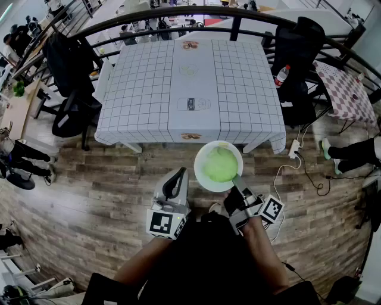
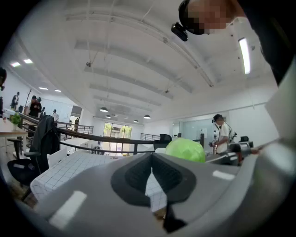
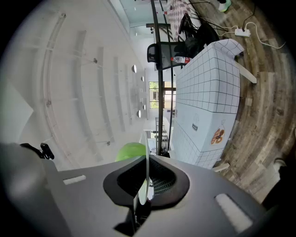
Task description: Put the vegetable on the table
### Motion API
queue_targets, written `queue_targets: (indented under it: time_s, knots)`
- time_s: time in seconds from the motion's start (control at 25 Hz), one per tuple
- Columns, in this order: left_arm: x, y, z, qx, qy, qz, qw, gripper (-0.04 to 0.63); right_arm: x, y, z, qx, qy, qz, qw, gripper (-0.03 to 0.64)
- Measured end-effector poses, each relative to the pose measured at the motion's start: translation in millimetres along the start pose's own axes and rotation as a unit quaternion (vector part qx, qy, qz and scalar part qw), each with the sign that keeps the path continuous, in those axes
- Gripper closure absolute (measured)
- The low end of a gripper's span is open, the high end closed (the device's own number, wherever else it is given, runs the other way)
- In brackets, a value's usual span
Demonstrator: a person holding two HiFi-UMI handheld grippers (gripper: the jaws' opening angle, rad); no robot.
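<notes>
A round green vegetable lies on a white plate, held over the wooden floor just short of the table's near edge. My right gripper is shut on the plate's near rim; in the right gripper view that rim stands edge-on between the jaws, with the vegetable behind it. Left of the plate, my left gripper is shut and holds nothing. From the left gripper view, the vegetable shows just beyond the jaws. The table has a white grid cloth.
Printed food pictures run down the cloth's middle strip. Black chairs with jackets stand at the table's left and right, by a bottle. A power strip with cables lies on the floor. A railing curves behind.
</notes>
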State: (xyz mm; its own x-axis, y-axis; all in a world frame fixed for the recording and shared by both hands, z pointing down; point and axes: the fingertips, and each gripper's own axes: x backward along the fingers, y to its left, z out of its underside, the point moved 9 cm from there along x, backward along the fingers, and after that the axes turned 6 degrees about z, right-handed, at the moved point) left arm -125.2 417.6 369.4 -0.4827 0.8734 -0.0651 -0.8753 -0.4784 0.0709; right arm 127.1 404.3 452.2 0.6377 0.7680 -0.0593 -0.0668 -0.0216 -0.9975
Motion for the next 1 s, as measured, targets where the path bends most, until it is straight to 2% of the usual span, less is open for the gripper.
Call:
queue_targets:
  time_s: [0.16,0.28,0.48,0.68,0.84,1.0]
  knots:
    - [-7,-6,3,-0.002,0.001,0.002,1.0000,0.586,3,-2,-9,0.013,0.000,0.006,1.000,0.612]
    - [-11,-9,7,0.011,-0.007,-0.001,0.9999,0.586,5,-8,-16,0.021,0.001,0.003,1.000,0.615]
    - [-4,6,-40,0.020,0.003,-0.001,0.9998,0.586,-5,41,-6,0.009,-0.001,0.020,1.000,0.615]
    - [-28,-17,8,0.004,0.000,-0.013,0.9999,0.586,1,-18,-35,-0.001,0.006,0.003,1.000,0.614]
    - [-35,-24,7,0.000,0.001,-0.025,0.9997,0.586,2,-19,-51,-0.007,0.005,-0.002,1.000,0.614]
    - [-42,-40,15,-0.013,-0.004,-0.046,0.9989,0.586,13,-28,-73,0.015,0.014,-0.005,1.000,0.614]
